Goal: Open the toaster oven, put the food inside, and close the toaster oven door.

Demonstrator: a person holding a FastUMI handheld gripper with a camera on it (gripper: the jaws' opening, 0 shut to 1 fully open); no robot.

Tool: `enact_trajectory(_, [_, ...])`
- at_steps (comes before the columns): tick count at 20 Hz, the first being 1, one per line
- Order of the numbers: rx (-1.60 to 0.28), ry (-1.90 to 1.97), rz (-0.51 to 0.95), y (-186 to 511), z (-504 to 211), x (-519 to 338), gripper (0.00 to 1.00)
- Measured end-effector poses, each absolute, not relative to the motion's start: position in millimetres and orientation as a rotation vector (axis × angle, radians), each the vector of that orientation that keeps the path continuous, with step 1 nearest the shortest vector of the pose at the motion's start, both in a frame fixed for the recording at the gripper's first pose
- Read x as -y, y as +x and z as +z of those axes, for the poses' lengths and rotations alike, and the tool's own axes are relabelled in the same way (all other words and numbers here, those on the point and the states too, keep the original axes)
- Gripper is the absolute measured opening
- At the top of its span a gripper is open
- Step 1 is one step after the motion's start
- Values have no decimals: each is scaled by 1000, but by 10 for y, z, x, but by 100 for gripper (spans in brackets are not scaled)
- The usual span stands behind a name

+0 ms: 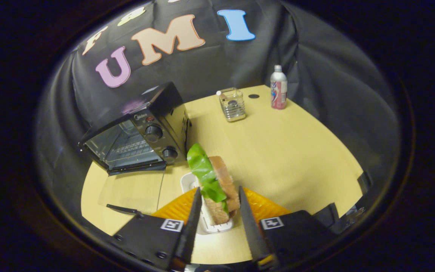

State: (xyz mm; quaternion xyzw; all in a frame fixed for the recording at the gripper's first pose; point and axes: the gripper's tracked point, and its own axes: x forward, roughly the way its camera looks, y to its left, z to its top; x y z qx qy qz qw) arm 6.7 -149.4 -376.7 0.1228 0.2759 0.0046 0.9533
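A sandwich of brown bread with a green lettuce leaf stands on edge between my fingers. My gripper is shut on it, one finger against the lettuce side and the other against the bread. Under it lie a white tray and an orange plate. The black toaster oven stands beyond and to the left of the fingers on the wooden table. Its glass door is folded down flat, with the dark handle nearest me and the wire rack showing inside.
A clear glass container and a pink and silver bottle stand at the table's far side, near a small dark hole. Bare tabletop stretches to the right of the oven. Black cloth closes the booth behind.
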Motion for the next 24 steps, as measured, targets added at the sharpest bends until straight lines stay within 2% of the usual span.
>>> enact_trajectory(4, [-571, 254, 45, 25, -3711, 1395, 59])
enact_trajectory(10, [-568, 289, -9, -233, -3577, 1303, 29])
enact_trajectory(16, [-451, 524, -15, -427, -3181, 924, 29])
enact_trajectory(24, [-377, 874, 86, -206, -3026, -278, 29])
